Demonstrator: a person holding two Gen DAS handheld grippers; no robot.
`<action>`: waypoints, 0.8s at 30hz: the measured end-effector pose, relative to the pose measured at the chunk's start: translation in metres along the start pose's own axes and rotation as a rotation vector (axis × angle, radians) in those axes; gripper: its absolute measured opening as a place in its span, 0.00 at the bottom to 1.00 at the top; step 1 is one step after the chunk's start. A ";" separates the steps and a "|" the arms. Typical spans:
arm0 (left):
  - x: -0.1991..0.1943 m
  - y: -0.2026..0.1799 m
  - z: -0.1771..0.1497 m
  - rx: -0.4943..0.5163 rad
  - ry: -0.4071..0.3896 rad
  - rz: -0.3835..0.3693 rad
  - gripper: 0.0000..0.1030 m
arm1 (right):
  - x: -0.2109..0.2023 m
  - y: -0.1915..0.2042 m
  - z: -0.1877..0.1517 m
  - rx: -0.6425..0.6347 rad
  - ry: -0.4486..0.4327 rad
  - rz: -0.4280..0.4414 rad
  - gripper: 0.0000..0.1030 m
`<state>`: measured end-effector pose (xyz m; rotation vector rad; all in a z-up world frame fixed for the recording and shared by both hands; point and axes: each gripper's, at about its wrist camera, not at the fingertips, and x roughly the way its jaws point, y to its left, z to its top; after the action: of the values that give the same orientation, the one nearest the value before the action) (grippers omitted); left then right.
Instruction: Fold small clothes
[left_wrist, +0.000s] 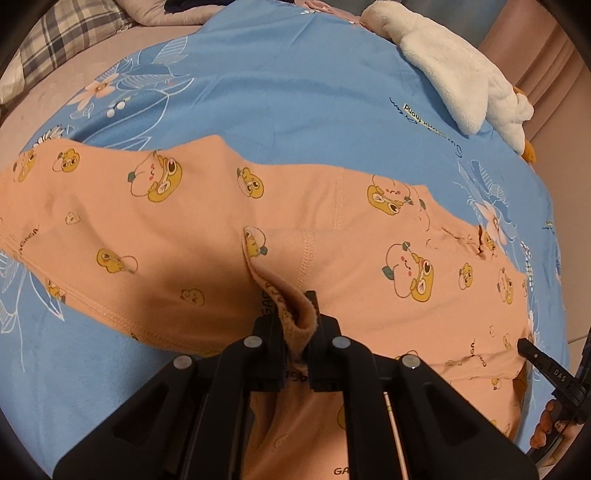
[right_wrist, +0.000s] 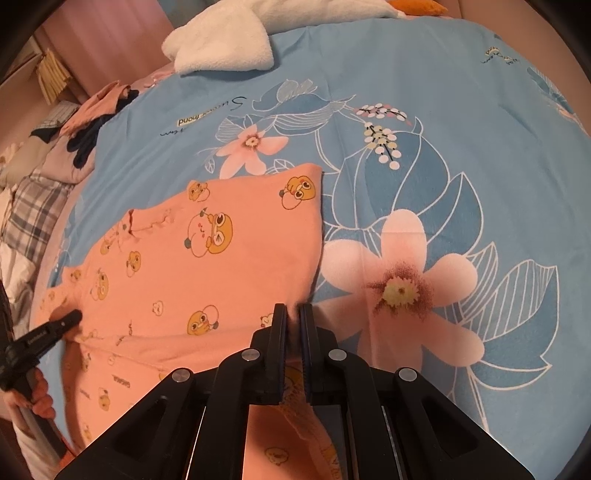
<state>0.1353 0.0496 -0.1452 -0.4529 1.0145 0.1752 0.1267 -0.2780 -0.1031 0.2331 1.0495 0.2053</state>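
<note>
Your left claw (left_wrist: 295, 325) is nearly closed, with a bunched fold of the peach-orange cartoon-print fleece garment (left_wrist: 207, 229) standing between its pads; whether the pads bite firmly cannot be told. Your right claw (right_wrist: 292, 325) is fully closed on the garment's near corner, at its right-hand edge. The garment lies spread across the blue floral-print bedspread (left_wrist: 295, 88), partly doubled over itself.

Risk: the thick fleece roll in the left claw may slip free if its pinch is loose, dropping the fold crooked. Pulling the two claws unevenly would skew the edges, since the fabric already wrinkles near the centre seam.

Room: open bedspread lies beyond the garment and to its right. The white plush duck toy (left_wrist: 458, 74) sits well apart at the far edge, and a heap of dark and pink clothes (right_wrist: 96, 122) lies off to the far left.
</note>
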 end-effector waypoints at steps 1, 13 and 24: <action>0.001 0.002 0.000 -0.001 0.000 -0.007 0.10 | 0.000 0.000 0.000 0.000 0.000 -0.002 0.06; 0.005 0.002 -0.005 0.029 -0.034 -0.017 0.11 | 0.004 0.001 -0.001 0.006 0.005 -0.009 0.06; 0.006 0.006 -0.007 0.027 -0.044 -0.032 0.11 | 0.005 0.000 -0.002 0.006 0.007 -0.008 0.06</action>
<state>0.1312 0.0511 -0.1548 -0.4382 0.9652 0.1422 0.1279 -0.2765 -0.1083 0.2331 1.0584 0.1960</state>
